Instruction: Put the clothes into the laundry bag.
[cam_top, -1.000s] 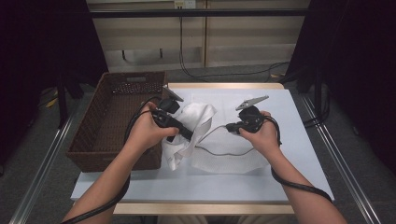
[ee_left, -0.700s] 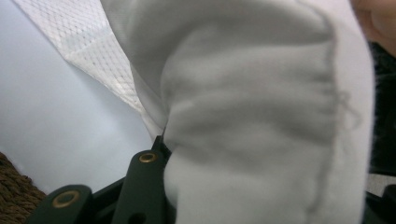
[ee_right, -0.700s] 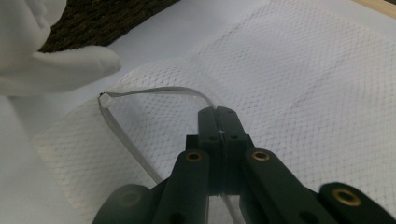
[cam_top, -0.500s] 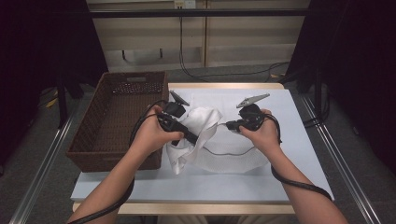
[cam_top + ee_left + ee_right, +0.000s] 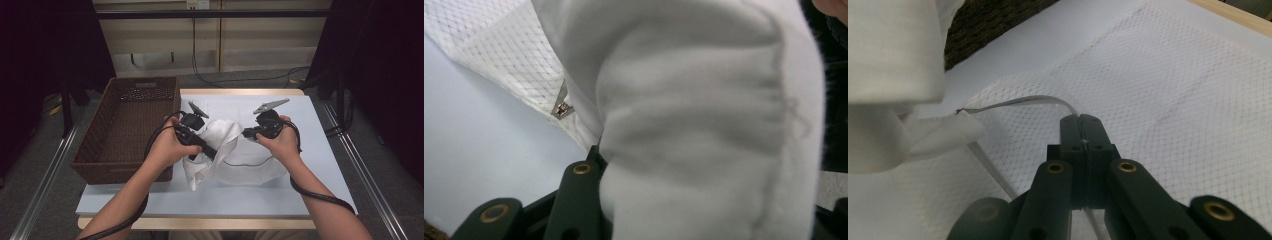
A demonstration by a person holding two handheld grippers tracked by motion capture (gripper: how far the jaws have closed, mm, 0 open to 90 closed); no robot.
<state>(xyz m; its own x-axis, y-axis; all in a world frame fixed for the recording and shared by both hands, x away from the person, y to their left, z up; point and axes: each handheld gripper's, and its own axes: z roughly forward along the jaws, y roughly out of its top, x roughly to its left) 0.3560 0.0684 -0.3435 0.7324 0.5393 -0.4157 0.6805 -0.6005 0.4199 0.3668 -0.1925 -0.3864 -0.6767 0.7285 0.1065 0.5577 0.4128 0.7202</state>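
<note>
The white mesh laundry bag (image 5: 250, 167) lies on the pale table (image 5: 320, 150) beside the wicker basket (image 5: 125, 125), with white cloth (image 5: 220, 135) bunched at its mouth. The right gripper (image 5: 1081, 131) has its jaws pressed together on the bag's zipper edge. The left gripper (image 5: 210, 150) is buried in the cloth, clamped onto a fold.

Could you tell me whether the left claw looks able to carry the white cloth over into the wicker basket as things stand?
Probably yes. The left claw is shut on the white cloth, and the wicker basket sits open-topped right beside that hand, with nothing between them. The right claw grips the mesh bag's edge, apart.
</note>
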